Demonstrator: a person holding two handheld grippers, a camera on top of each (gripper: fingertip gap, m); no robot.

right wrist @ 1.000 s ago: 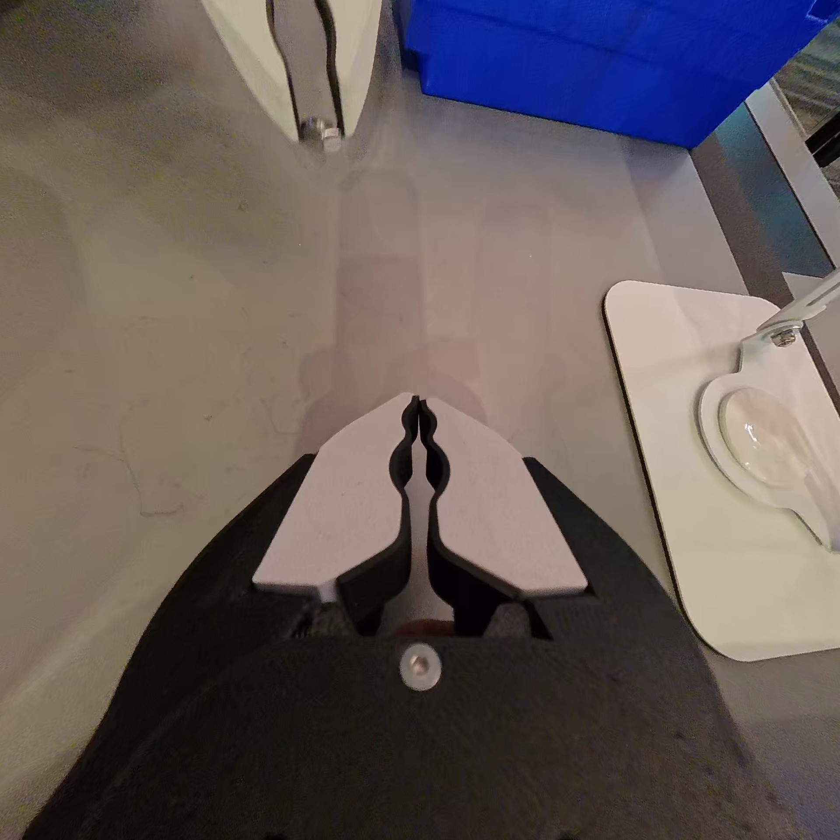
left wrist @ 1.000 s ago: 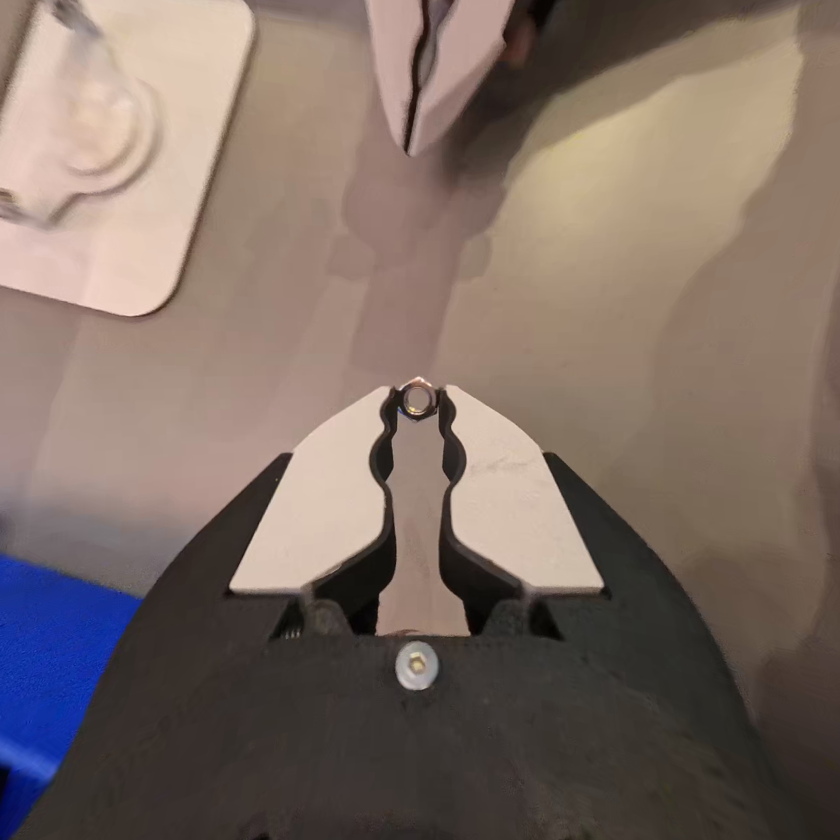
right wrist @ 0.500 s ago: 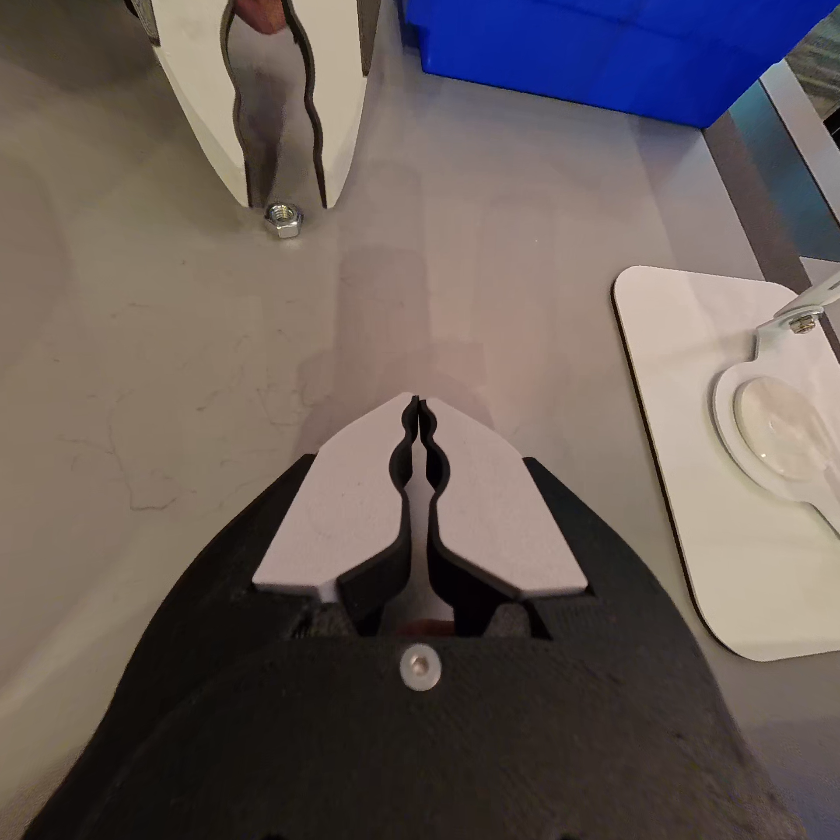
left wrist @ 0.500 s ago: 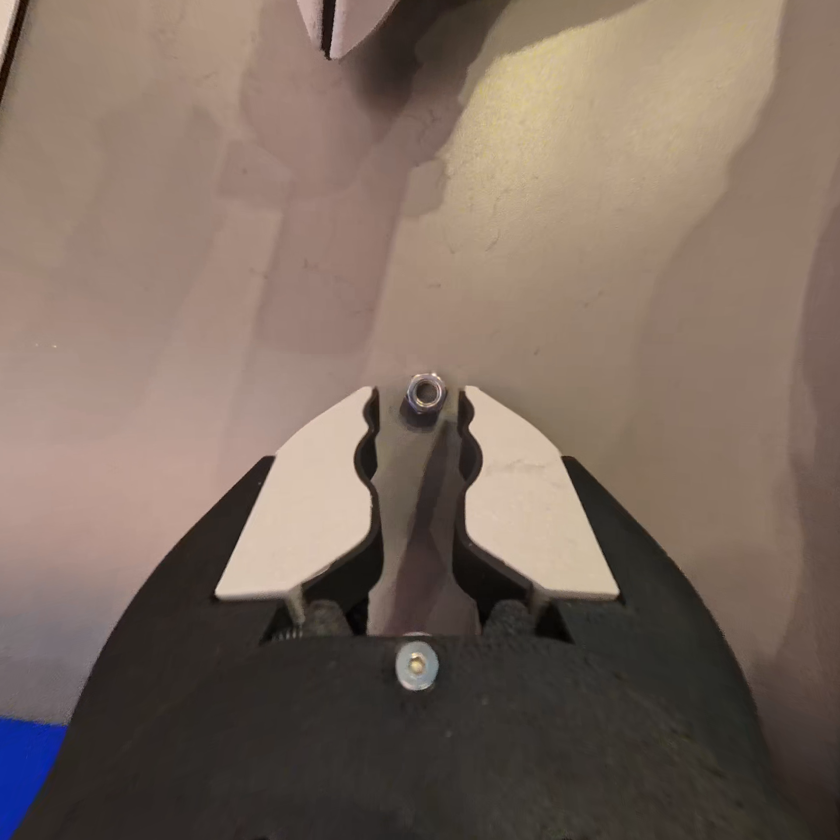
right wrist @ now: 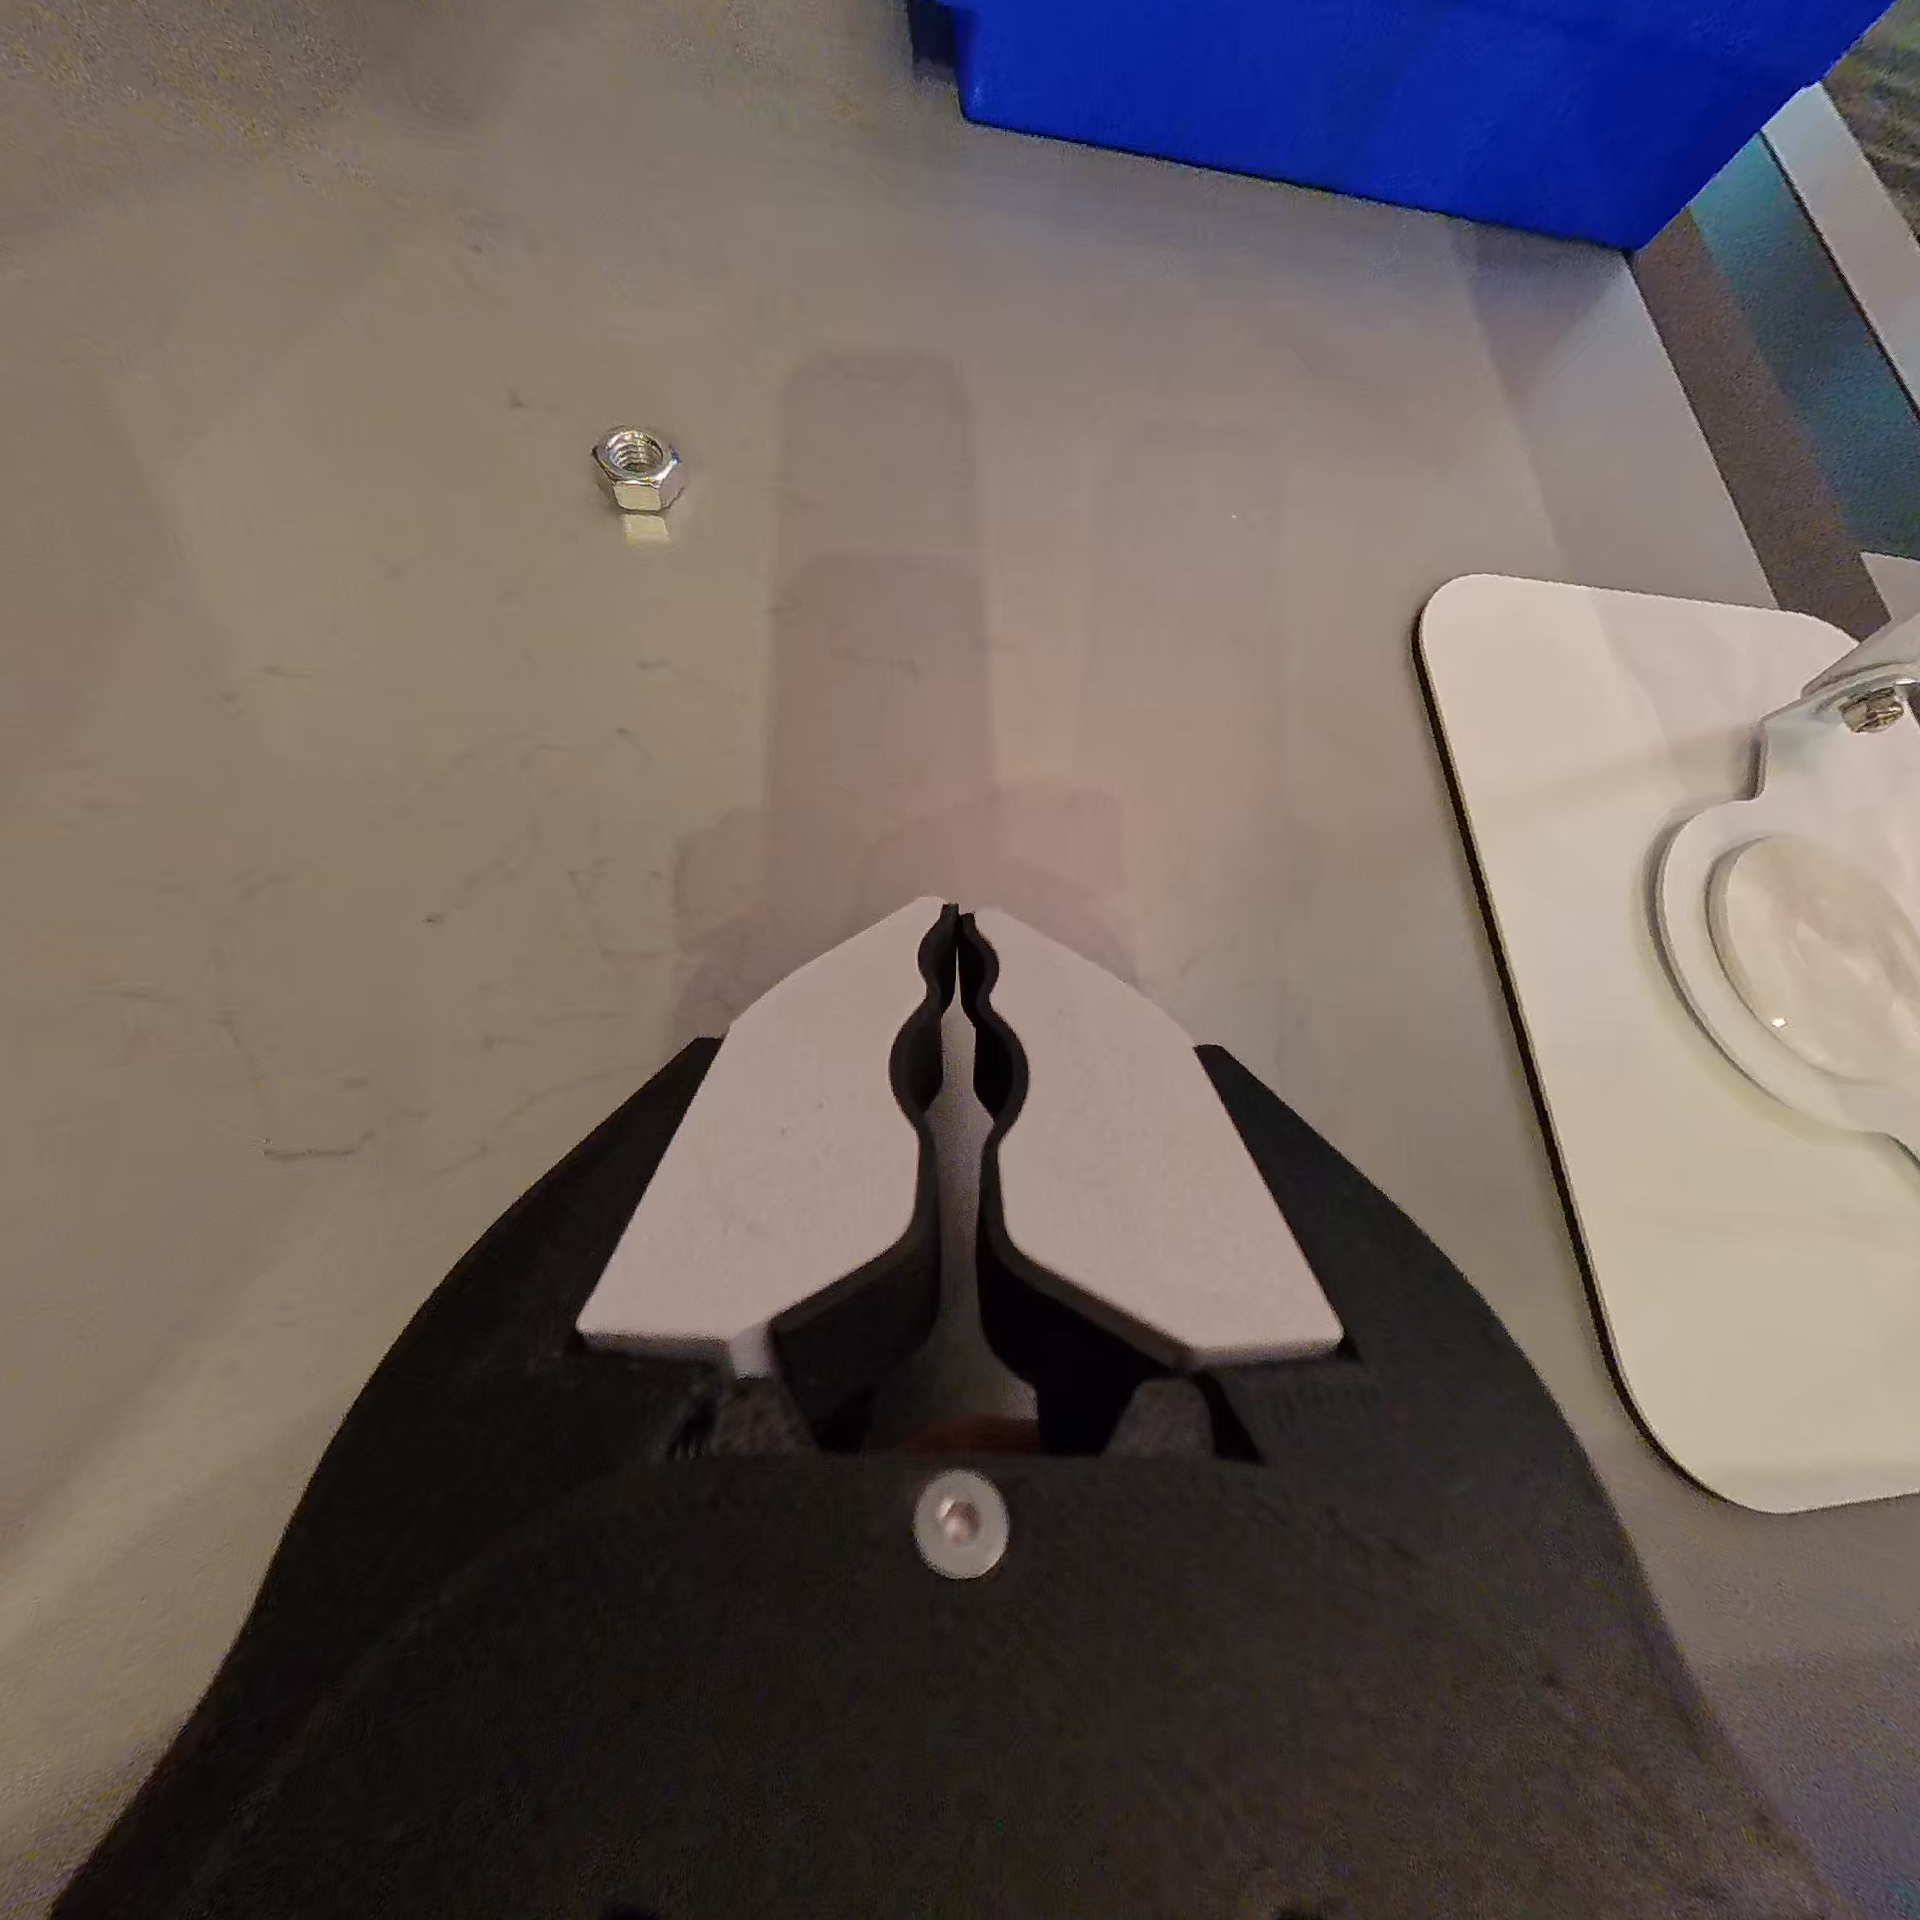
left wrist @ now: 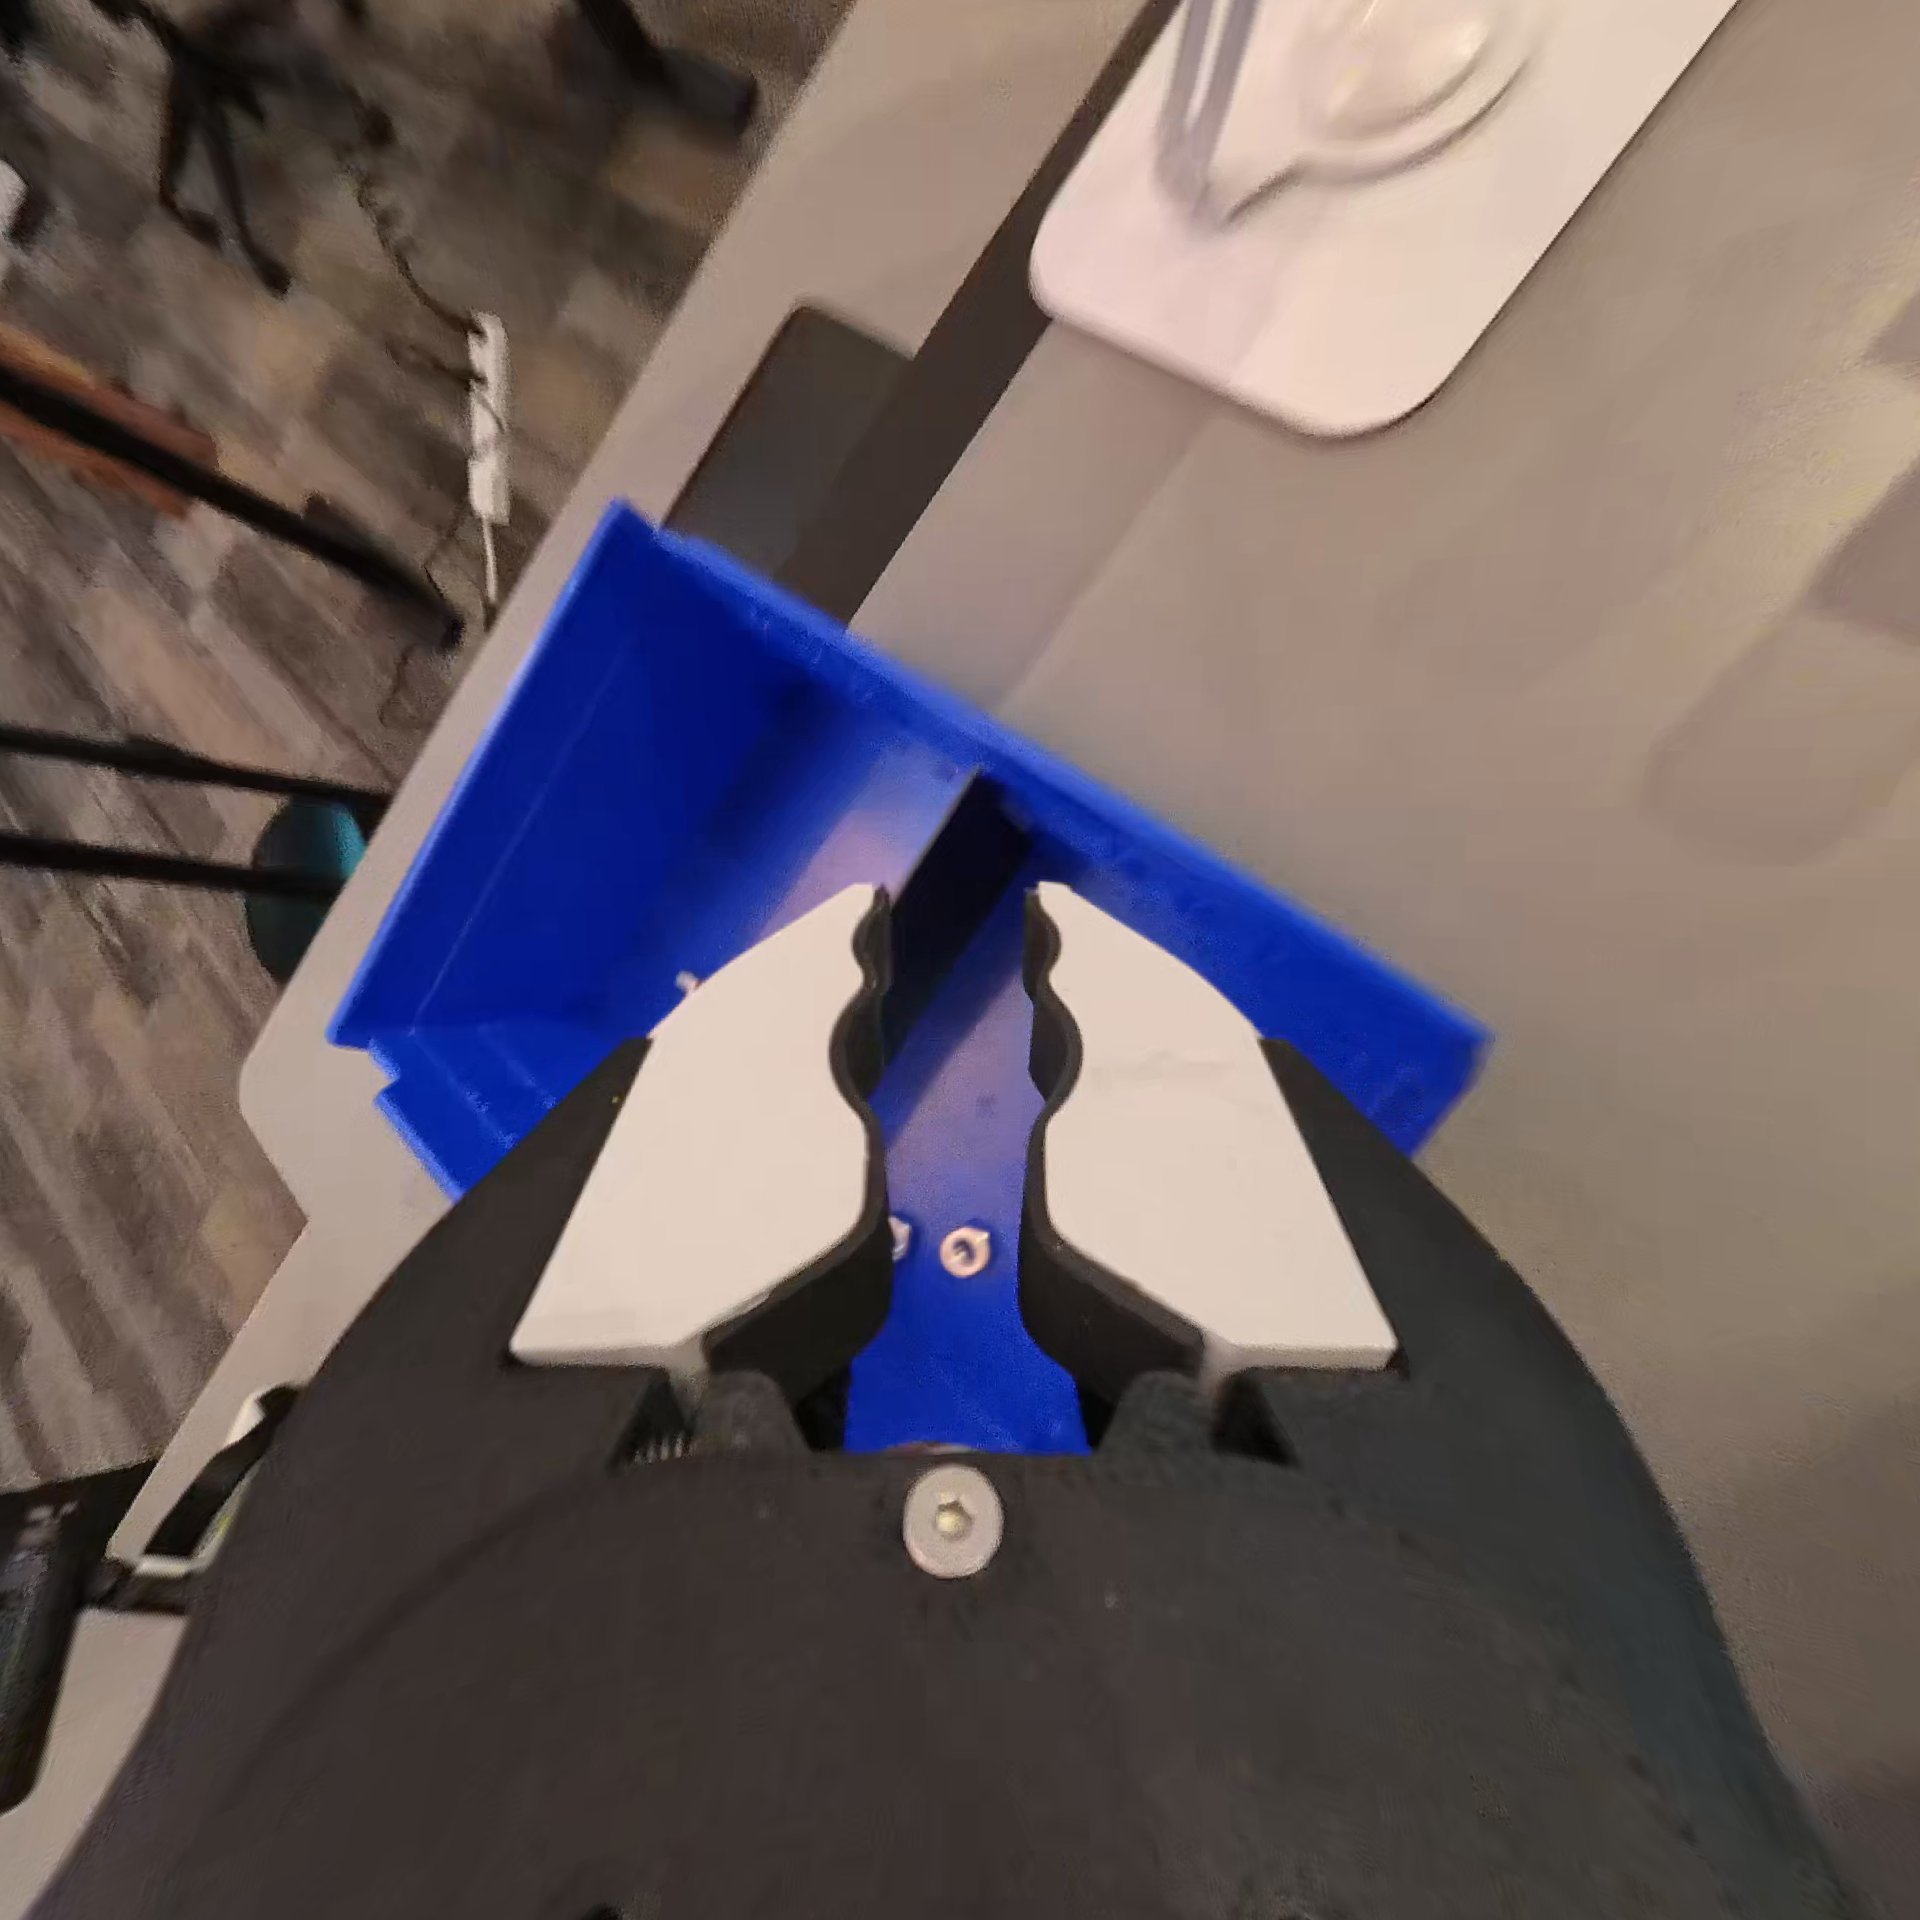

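My left gripper [left wrist: 956, 904] is open and empty, held over a blue bin [left wrist: 665, 831] with an inner divider. Small metal nuts [left wrist: 964, 1250] lie on the bin floor, seen between the fingers. A silver hex nut [right wrist: 636, 470] lies alone on the grey table [right wrist: 312, 831], to the far left of my right gripper [right wrist: 954, 914]. My right gripper is shut and empty, low over the table. The blue bin also shows in the right wrist view [right wrist: 1403, 104] at the top.
A white board [right wrist: 1621, 1039] carrying a clear magnifier lens [right wrist: 1808, 935] on a white bracket lies at the right; it also shows in the left wrist view [left wrist: 1351, 208]. The table edge [left wrist: 582, 582] runs along the left, with floor and black chair legs beyond. One gripper's finger ends stand about 35 cm off the other's.
My left gripper opened and left the hex nut on the table, then swung away to over the blue bin. My right gripper stayed shut and barely moved.
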